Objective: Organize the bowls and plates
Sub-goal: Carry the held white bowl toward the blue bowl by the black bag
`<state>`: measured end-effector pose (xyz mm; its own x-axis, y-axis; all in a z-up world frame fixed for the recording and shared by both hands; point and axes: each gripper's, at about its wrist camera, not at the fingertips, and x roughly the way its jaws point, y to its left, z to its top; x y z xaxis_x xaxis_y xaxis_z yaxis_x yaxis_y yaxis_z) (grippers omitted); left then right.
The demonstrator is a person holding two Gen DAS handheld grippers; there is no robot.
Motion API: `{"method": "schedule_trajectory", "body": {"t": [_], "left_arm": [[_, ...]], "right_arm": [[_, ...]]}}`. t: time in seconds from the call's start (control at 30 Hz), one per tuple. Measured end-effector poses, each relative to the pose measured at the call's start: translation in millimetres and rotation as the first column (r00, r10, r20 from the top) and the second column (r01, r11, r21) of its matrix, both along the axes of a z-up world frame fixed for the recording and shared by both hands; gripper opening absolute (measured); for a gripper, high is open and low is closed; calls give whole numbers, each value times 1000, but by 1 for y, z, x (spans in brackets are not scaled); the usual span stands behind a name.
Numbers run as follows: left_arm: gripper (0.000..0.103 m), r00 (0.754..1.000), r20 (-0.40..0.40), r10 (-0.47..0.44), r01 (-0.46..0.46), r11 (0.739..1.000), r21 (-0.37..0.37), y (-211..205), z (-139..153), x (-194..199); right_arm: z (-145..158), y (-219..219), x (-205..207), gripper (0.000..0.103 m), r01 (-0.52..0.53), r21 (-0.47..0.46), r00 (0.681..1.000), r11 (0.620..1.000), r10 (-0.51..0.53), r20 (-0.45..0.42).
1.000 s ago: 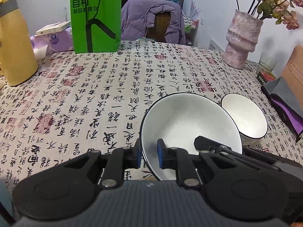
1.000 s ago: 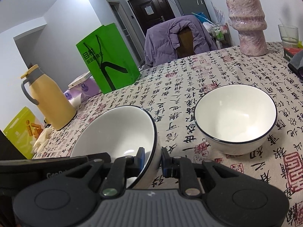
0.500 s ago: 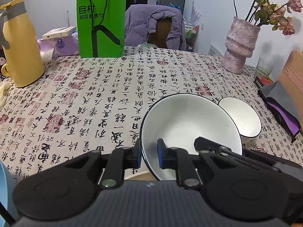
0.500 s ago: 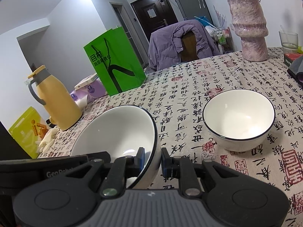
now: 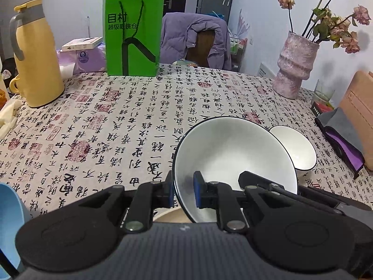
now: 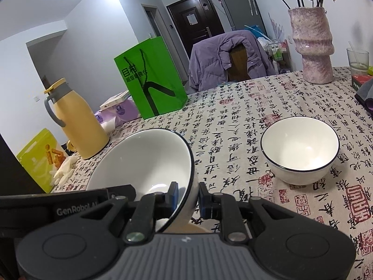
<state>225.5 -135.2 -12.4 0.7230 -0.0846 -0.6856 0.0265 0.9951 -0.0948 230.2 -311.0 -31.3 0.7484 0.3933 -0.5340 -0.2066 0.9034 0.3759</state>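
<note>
A large white bowl (image 5: 233,154) with a black rim hangs tilted above the patterned tablecloth (image 5: 116,121), carried by both grippers. My left gripper (image 5: 183,186) is shut on its left rim, one blue pad inside and one outside. In the right wrist view, my right gripper (image 6: 187,193) is shut on the right rim of that large bowl (image 6: 144,161). A smaller white bowl (image 6: 300,149) stands upright on the cloth to the right; the left wrist view shows this small bowl (image 5: 293,147) just behind the large one.
A yellow jug (image 5: 35,53), a green paper bag (image 5: 132,35) and a pink vase (image 5: 296,67) stand along the far side. A purple-grey pouch (image 5: 340,140) lies at the right. A beige rim (image 5: 172,214) shows under the held bowl, a blue object (image 5: 9,210) at the near left.
Both grippers have risen and drawn back with the large bowl between them. The small bowl and the table now look farther away. Both grips are unchanged.
</note>
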Motion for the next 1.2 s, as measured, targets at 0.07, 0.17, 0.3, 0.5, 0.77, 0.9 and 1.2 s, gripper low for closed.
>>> {"method": "schedule_trajectory", "body": {"t": [0.07,0.17,0.3,0.5,0.77,0.9,1.2], "left_arm": [[15,1000,5,2,-2,1000,-1,3,1,-3],[15,1000,9,8,-8,1000,-4,6,4,-7],[15,1000,19,14,-14,1000,-7,11,8,-13],[15,999,34,23,-22,1000,-10,18,13,-22],[15,998,47,37,-36,999,-19,29,18,-33],[15,998,51,43,-42,999,-23,34,19,-38],[15,997,60,58,-56,998,-30,48,22,-48]], "right_arm": [[2,2,-2,18,-3,-1,1000,1000,3,2],[4,6,-6,18,-7,-3,1000,1000,7,5],[7,11,-11,18,-13,-7,1000,1000,13,10],[12,18,-19,18,-22,-9,1000,1000,22,20],[17,27,-28,18,-35,-13,999,999,35,28],[19,32,-32,18,-40,-15,999,999,40,31],[23,46,-39,18,-57,-23,998,998,57,35]]}}
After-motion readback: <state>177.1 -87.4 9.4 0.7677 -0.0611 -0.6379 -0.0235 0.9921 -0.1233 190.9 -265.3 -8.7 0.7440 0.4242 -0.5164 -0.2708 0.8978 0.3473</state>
